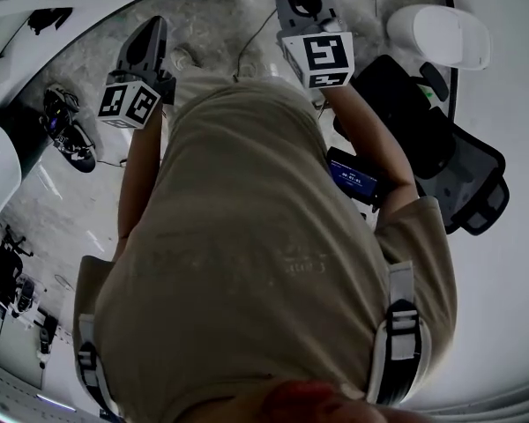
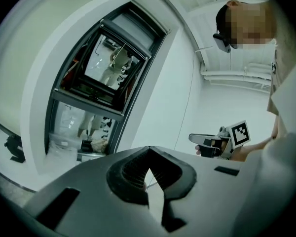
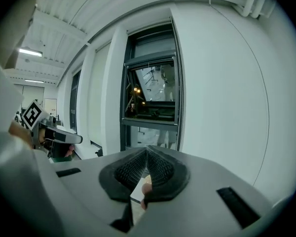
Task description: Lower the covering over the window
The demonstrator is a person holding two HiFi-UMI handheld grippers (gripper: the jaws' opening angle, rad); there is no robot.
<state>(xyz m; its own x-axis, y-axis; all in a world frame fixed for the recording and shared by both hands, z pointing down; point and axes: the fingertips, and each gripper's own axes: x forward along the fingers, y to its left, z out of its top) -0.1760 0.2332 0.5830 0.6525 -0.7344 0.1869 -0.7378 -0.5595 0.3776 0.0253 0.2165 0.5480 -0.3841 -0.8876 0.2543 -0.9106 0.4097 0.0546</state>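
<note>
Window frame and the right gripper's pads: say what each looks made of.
Window frame: dark, smooth, slim straight bars, probably painted metal, though plastic is possible. Right gripper pads: matt black with fine ribbing, likely rubber or soft plastic.

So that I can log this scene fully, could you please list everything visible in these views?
Window: one, dark frame, in the wall ahead.
Wall: white, around the window.
Ceiling light: one, lit, upper left of the right gripper view.
Floor: grey, mottled, underfoot.
Chair: one, black, at the person's right.
Rounded thing: one, white, beyond the chair; cannot identify.
Clutter: count unclear, black, on the floor at the person's left.
Screen device: one, dark with a blue display, at the person's right hip.
Shirt: one, beige, on the person.
Left gripper: one, grey, jaws shut.
Right gripper: one, grey, jaws shut.
</note>
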